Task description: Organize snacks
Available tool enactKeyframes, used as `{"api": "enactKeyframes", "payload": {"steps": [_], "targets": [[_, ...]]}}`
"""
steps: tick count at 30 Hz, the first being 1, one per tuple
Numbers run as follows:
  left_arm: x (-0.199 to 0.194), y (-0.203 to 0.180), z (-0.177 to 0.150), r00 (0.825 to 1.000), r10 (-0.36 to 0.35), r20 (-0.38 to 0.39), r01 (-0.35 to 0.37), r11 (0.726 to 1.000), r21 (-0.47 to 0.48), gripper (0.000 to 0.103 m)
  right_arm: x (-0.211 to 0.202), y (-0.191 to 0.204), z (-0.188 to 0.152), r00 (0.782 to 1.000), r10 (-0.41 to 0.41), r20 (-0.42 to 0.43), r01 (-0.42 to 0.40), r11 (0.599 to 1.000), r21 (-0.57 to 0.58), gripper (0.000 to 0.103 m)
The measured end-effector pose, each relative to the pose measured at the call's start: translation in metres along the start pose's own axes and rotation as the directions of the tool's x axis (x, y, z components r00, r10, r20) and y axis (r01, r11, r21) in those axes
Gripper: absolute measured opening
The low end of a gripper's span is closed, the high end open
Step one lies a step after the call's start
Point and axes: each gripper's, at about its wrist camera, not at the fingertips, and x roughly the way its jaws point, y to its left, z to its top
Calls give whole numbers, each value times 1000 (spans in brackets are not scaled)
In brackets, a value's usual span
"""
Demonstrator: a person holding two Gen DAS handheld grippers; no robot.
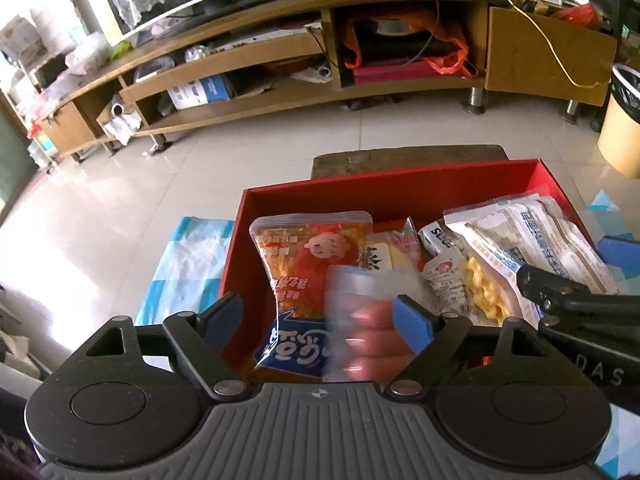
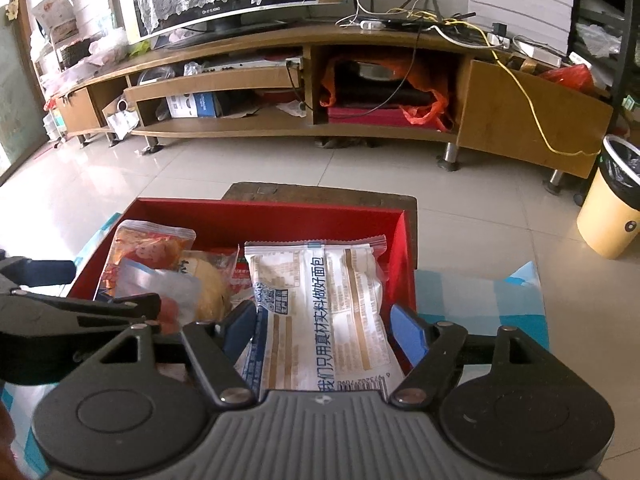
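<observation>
Both grippers hang over the red box (image 1: pixel 400 184), which sits on a blue-and-white cloth (image 1: pixel 184 264) with a dark wooden stool (image 1: pixel 404 158) just behind it. The left gripper (image 1: pixel 320 320) has its jaws spread wide, and between them is a blurred clear pack of sausages (image 1: pixel 360 328), its right side close against the right blue pad; whether that pad touches it is hard to say, and the left pad stands clear of it. Under the sausages lies an orange snack bag (image 1: pixel 308 252) with a cartoon face, and a blue-and-white packet (image 1: pixel 288 348) peeks out at the near edge. Over on the right, the right gripper (image 2: pixel 324 334) is open too, jaws either side of a big white bread bag (image 2: pixel 324 304) that lies flat in the right half of the box, neither pad pressing it. In that same view the sausages (image 2: pixel 160 284) and a round yellowish bun (image 2: pixel 212 288) fill the left half. Across the tiled floor (image 2: pixel 280 164) runs a long wooden TV stand (image 2: pixel 360 40), with a yellow bin (image 2: pixel 612 216) off to the right
</observation>
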Motion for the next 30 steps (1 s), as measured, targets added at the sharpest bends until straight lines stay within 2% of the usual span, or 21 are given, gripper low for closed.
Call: {"api": "enactKeyframes", "payload": {"steps": [15, 18, 30], "targets": [[-40, -4, -14, 998, 8, 63, -9, 1000, 5, 95, -43, -3, -2, 997, -6, 76, 5, 1000, 15, 70], [-49, 0, -20, 998, -7, 70, 8, 1000, -14, 96, -55, -2, -6, 996, -3, 88, 2, 1000, 17, 70], [-83, 3, -49, 995, -45, 94, 48, 999, -24, 101, -102, 1, -39, 994, 17, 104, -19, 1000, 19, 70]]}}
